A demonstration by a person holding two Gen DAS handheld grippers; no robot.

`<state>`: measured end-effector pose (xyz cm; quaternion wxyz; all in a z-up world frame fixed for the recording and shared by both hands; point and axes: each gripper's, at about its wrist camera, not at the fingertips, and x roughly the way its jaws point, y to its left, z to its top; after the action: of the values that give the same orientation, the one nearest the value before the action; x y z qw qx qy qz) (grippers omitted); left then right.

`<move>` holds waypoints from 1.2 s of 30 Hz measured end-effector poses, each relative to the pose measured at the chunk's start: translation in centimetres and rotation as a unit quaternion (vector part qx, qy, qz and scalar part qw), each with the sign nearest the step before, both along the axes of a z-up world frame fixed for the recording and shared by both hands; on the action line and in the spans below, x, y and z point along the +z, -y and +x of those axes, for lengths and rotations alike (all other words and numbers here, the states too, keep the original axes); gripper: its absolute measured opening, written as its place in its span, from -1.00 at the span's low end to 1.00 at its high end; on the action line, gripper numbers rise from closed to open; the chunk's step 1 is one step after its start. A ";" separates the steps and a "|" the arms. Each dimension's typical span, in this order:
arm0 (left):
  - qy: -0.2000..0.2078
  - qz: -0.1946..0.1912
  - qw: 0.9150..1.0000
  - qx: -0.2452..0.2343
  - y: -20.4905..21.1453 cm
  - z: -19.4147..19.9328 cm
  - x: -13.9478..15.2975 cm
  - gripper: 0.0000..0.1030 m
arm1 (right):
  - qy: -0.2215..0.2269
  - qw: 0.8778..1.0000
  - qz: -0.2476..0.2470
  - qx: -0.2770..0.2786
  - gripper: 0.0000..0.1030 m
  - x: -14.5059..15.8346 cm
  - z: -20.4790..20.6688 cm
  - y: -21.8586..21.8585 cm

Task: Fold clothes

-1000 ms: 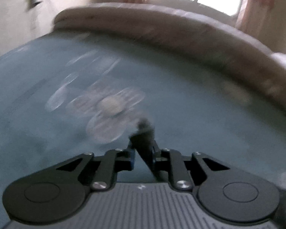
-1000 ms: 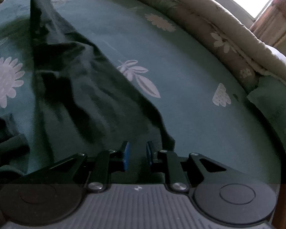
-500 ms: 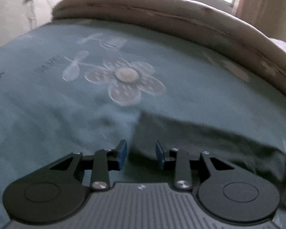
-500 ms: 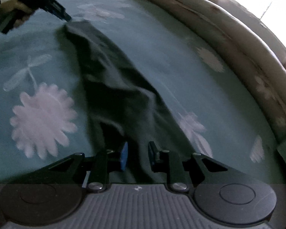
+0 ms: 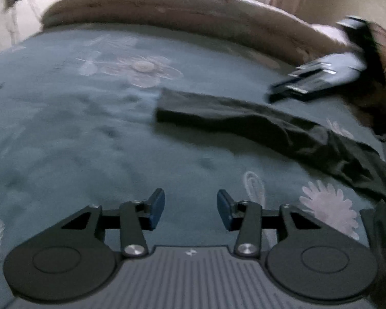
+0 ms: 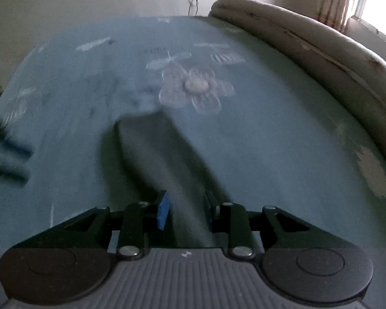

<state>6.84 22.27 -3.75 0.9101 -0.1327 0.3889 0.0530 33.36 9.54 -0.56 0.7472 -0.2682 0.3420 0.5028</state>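
The left tongs [image 5: 191, 209] have just been opening and now stand wide with only the teal flower-printed bedsheet [image 5: 64, 141] between the blue pads, the long dark cloth garment [image 5: 244, 118] they pinched a second ago now lying flat from twelve to three o'clock, well clear of them. The right tongs [image 6: 185, 211] have been opening too, parted to a moderate gap with the garment's [image 6: 162, 154] dark band running up between them toward twelve, though blur hides whether the pads touch it. The cream padded roll [image 6: 308, 49] edges the bed at two o'clock.
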 end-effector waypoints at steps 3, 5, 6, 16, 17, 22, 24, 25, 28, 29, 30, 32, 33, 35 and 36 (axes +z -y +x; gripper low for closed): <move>0.018 -0.023 0.999 0.032 -0.6 -2.5 -0.3 -0.01 | -0.002 1.000 0.019 -0.009 -0.17 -1.4 2.2 -5.3; 0.023 -0.033 0.998 0.042 -0.7 -3.9 -0.5 -0.01 | -0.007 0.999 0.027 -0.019 -0.15 -2.5 3.2 -8.1; 0.025 -0.034 0.998 0.045 -0.7 -4.5 -0.7 -0.01 | -0.015 0.999 0.029 -0.021 -0.15 -3.1 3.5 -9.1; 0.035 -0.022 0.996 0.077 -2.3 -7.4 -1.1 0.04 | -0.010 1.000 0.005 0.016 -0.84 -6.6 2.4 -12.7; 0.037 -0.023 0.996 0.077 -2.4 -7.4 -1.1 0.04 | -0.006 1.000 0.001 0.025 -0.90 -6.5 2.1 -12.7; 0.049 -0.027 0.996 0.076 -2.8 -7.5 -0.8 0.04 | 0.045 0.999 0.007 -0.012 -0.92 -4.8 2.9 -13.4; 0.052 -0.032 0.995 0.074 -2.9 -7.6 -0.7 0.04 | 0.078 0.996 0.020 -0.046 -0.92 -3.9 3.8 -13.7; 0.052 -0.034 0.996 0.071 -2.9 -7.7 -0.6 0.05 | 0.093 0.993 0.028 -0.063 -0.80 -3.5 4.2 -13.7; 0.047 -0.032 0.996 0.064 -3.0 -7.5 -0.6 0.07 | 0.086 0.992 0.033 -0.089 -0.32 -2.8 5.1 -13.5; 0.045 -0.032 0.997 0.062 -3.0 -7.4 -0.6 0.07 | 0.081 0.992 0.033 -0.095 -0.31 -2.6 5.2 -13.4; 0.043 -0.031 0.997 0.060 -3.1 -7.4 -0.6 0.07 | 0.078 0.992 0.030 -0.098 -0.30 -2.4 5.3 -13.1; 0.039 -0.032 0.997 0.056 -3.3 -7.1 -0.6 0.07 | 0.083 0.993 0.013 -0.089 -0.30 -1.8 4.5 -12.1; 0.037 -0.037 0.997 0.054 -3.4 -6.8 -0.5 0.07 | 0.085 0.993 0.005 -0.084 -0.28 -1.6 4.2 -11.6; 0.036 -0.048 0.997 0.049 -3.7 -6.1 -0.5 0.07 | 0.089 0.993 -0.010 -0.074 -0.20 -1.1 3.5 -10.4; 0.036 -0.055 0.997 0.044 -3.9 -5.5 -0.4 0.07 | 0.084 0.994 -0.012 -0.070 -0.20 -0.8 3.1 -9.5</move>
<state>1.29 26.16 -4.14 0.9118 -0.2011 0.3518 0.0663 36.48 19.05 -1.38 0.8034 -0.2940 0.3017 0.4209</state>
